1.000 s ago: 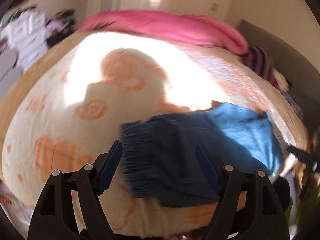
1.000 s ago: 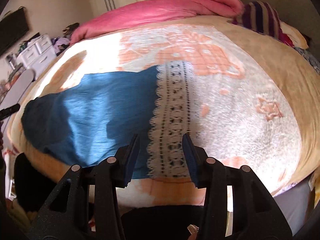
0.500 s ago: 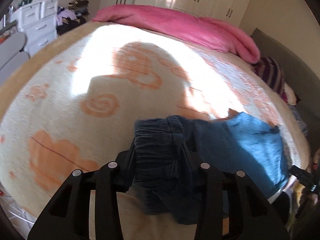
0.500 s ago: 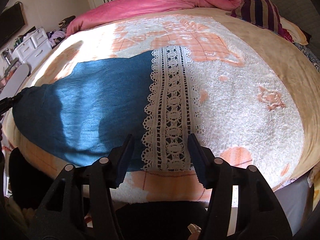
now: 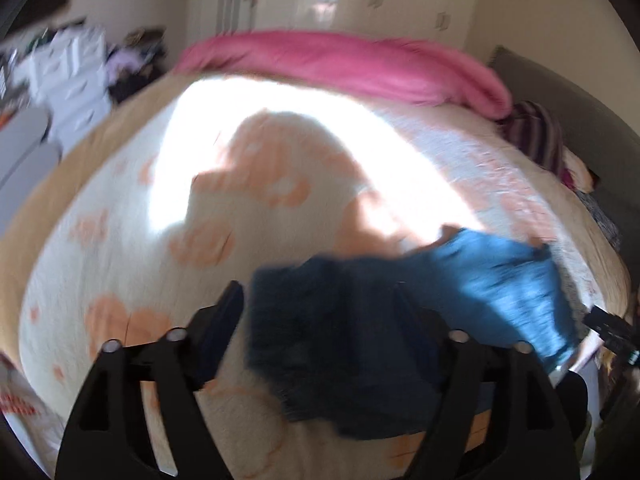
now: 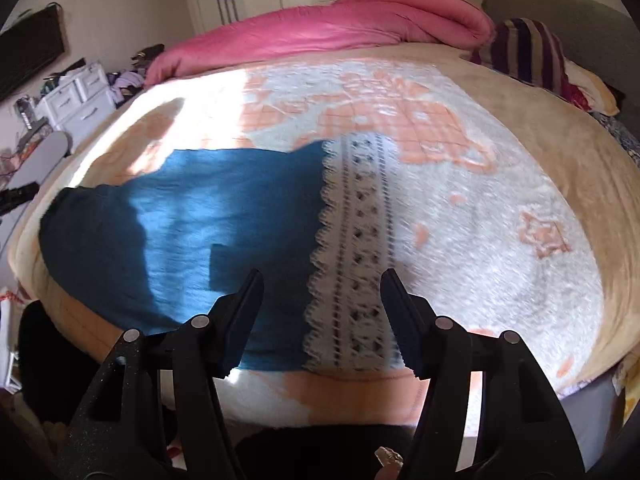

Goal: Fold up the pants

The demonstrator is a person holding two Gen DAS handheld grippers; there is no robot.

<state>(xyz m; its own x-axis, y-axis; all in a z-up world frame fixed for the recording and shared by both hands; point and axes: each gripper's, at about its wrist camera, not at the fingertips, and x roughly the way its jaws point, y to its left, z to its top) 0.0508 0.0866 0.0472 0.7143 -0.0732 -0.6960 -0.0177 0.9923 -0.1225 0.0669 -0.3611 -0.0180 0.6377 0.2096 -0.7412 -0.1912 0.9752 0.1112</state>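
Flat, blue pants [image 6: 224, 216] with white lace hem; both tools [image 5: 320, 320] [image 6: 322, 296] spread wide, empty.

The pants [image 6: 224, 216] are teal-blue, ending in a broad cream lace hem [image 6: 356, 248] with scalloped edges and rows of dark openwork holes. The bed's blanket [image 6: 480, 240] is fleecy white with peach-orange motifs and a tan border. A bright pink duvet [image 6: 320, 32] lies beyond it, beside a pillow [image 6: 528, 52] striped purple, dark and cream. Both grippers are black.
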